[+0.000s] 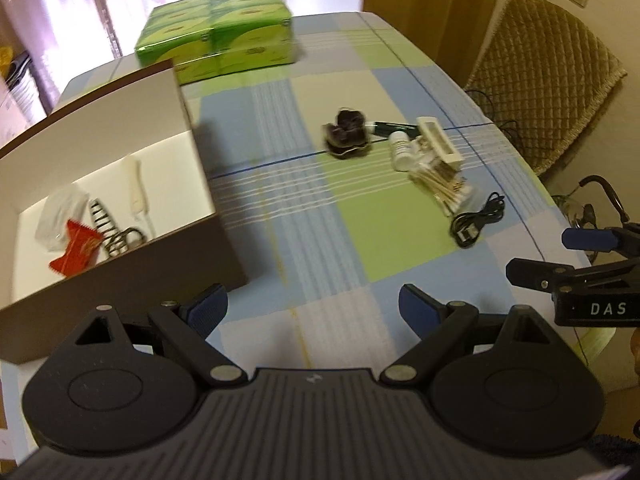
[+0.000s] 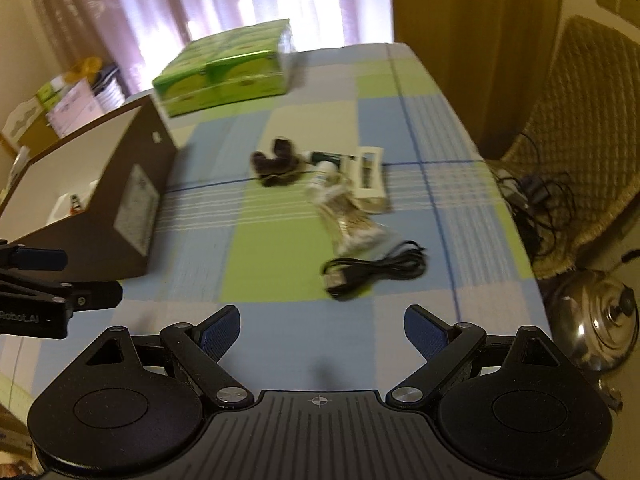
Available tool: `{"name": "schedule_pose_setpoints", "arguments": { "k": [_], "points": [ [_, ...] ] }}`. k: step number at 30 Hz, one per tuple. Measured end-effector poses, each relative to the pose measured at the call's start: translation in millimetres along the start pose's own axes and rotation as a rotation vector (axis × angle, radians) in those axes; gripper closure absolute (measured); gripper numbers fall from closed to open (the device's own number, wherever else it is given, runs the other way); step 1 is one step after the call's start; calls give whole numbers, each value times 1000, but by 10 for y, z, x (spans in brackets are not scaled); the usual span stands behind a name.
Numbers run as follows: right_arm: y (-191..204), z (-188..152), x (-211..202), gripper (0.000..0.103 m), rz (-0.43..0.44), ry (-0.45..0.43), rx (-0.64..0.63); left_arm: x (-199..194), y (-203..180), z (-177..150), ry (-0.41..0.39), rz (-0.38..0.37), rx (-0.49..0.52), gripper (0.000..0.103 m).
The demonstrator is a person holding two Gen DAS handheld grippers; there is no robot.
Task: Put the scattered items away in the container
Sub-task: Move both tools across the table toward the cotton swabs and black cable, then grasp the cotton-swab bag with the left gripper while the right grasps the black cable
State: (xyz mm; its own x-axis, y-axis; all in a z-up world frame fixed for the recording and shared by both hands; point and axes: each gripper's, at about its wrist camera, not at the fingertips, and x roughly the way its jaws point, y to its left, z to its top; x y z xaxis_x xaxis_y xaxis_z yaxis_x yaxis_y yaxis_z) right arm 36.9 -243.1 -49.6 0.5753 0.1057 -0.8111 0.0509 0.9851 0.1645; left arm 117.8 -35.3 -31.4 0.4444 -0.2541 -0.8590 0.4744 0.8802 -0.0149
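A: Brown cardboard box (image 1: 120, 216), white inside, stands at the left of the checked surface (image 1: 360, 240). Contents: a red wrapper (image 1: 76, 254), a clear plastic bag (image 1: 60, 212), a metal spring (image 1: 104, 220), a pale utensil (image 1: 136, 188).

B: And the loose items?

A: Clustered well apart from the box: dark hair clip (image 1: 347, 132), green tube (image 1: 394, 127), white bottle (image 1: 400, 152), white case (image 1: 438, 142), cotton swabs (image 1: 440, 188), black cable (image 1: 478, 220).

B: Gripper state?

A: Left gripper (image 1: 313, 312) and right gripper (image 2: 322, 330) both spread wide, holding nothing, hovering short of the cluster; likely positioned between picks. Nearest the right gripper is the cable.
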Motion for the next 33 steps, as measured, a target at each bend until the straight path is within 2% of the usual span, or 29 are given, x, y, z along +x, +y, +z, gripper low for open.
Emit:
{"name": "schedule_pose_setpoints", "arguments": {
  "k": [15,22,23,24,25,31,32,33],
  "points": [
    [-546,64,437,9,-27,75,168,535,-239,273,81,-22,46,13],
    [-668,199,586,10,-54,41,204,758,-272,389,118,-24,55,13],
    [-692,224,605,12,-57,36,211,781,-276,407,121,-23,56,13],
    [-713,251,626,26,-55,33,216,807,-278,426,124,-22,57,13],
    [-730,278,650,29,-49,33,222,832,-278,444,128,-20,58,13],
    [-745,373,818,29,-50,32,212,952,-287,522,148,-17,63,13],
    [-739,377,853,33,-58,36,201,968,-293,531,151,-17,65,13],
    [-732,379,885,49,-63,41,184,983,-298,538,153,-17,67,13]
  ]
}}
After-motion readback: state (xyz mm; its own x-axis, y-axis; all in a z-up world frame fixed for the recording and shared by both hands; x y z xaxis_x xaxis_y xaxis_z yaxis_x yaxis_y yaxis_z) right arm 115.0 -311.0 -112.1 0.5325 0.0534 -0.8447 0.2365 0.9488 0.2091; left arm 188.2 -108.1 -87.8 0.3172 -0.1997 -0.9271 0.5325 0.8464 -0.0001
